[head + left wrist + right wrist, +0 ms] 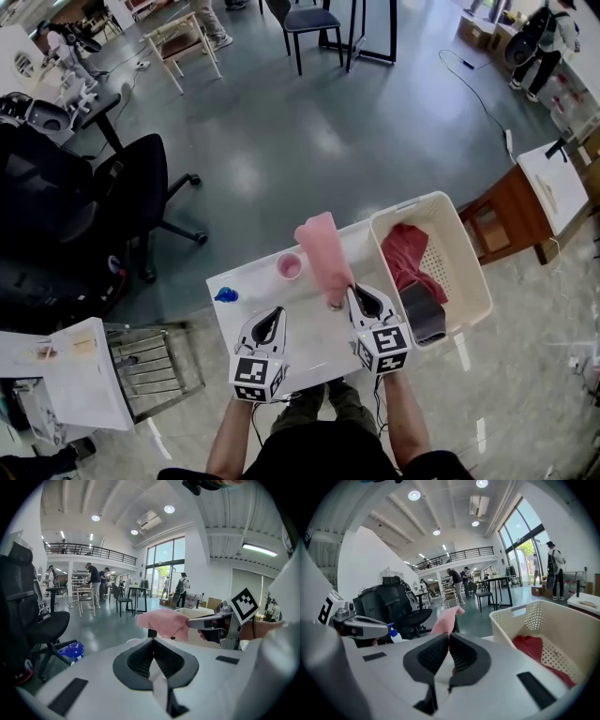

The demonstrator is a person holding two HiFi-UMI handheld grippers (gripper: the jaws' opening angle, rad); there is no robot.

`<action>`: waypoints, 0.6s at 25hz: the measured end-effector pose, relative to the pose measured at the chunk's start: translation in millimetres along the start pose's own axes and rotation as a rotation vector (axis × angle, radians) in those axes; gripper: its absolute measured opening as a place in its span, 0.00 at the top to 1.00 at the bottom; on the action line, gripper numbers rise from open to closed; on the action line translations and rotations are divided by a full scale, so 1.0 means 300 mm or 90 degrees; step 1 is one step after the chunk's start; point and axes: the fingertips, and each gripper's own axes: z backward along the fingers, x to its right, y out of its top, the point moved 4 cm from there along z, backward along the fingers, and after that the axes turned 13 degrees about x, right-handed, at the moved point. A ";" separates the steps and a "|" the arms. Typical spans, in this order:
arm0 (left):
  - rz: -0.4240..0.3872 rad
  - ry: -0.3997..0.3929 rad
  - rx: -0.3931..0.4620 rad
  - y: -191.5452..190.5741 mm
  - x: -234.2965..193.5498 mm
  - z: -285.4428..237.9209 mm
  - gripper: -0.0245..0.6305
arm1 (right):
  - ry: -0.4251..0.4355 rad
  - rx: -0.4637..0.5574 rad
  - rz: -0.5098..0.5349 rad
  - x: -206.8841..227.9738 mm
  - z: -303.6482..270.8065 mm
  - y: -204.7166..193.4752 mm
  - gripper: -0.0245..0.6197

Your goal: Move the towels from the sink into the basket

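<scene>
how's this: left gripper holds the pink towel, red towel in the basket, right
No: the right gripper holds the pink towel, as the right gripper view shows. The red towel is in the basket.

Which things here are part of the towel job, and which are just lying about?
Job: pink towel, right gripper holding it, basket, red towel inside.
Lying about: pink cup, blue bottle, office chair.
</scene>
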 end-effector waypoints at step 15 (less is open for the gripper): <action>-0.019 -0.022 0.067 0.150 -0.021 0.007 0.95 | -0.023 0.072 0.035 -0.031 0.021 0.193 0.91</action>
